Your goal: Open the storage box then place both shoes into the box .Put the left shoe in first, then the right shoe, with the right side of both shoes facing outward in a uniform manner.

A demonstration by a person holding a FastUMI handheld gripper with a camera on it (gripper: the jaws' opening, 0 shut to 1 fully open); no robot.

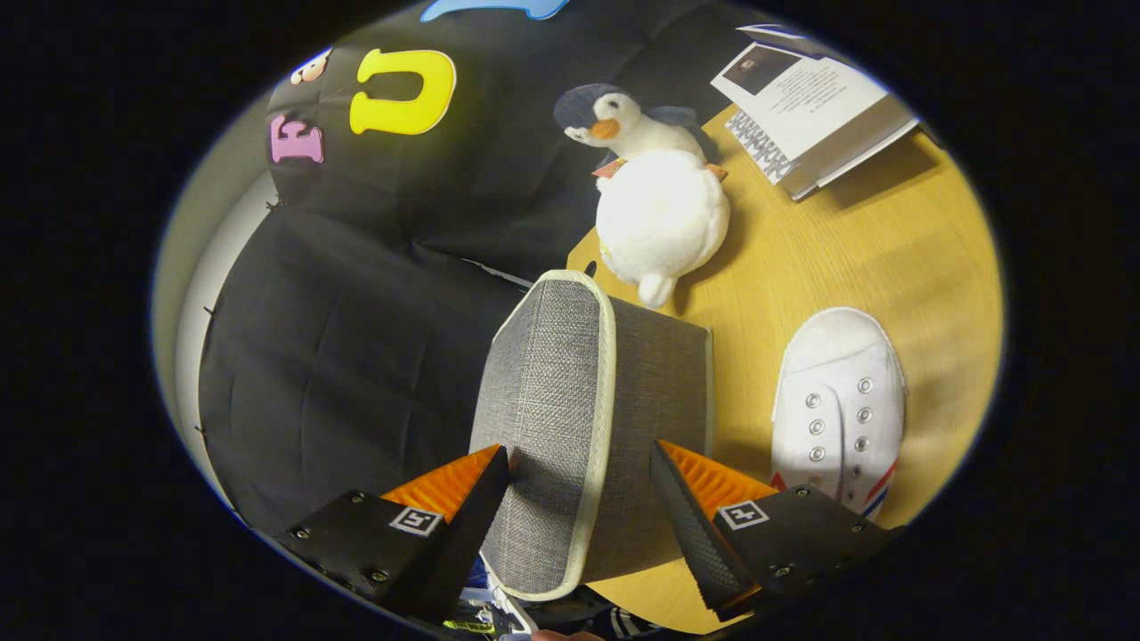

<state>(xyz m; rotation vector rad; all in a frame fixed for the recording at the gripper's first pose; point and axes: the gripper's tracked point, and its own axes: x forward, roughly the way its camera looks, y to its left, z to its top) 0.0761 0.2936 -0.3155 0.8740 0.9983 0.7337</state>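
One wooden table [855, 258] under grey storage box [579, 418] between spread claw [579, 507] fingers.

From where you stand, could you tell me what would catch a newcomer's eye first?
Probably the grey fabric storage box, sitting between the open gripper fingers with its lid closed. Beyond it, a plush penguin lies on the wooden table, and a white canvas shoe rests beside the box.

Gripper [579, 499] fingers are straddling the grey storage box [588, 427], spread wide, a white shoe [837, 409] lying at three o'clock, a plush penguin [655, 200] sitting at twelve.
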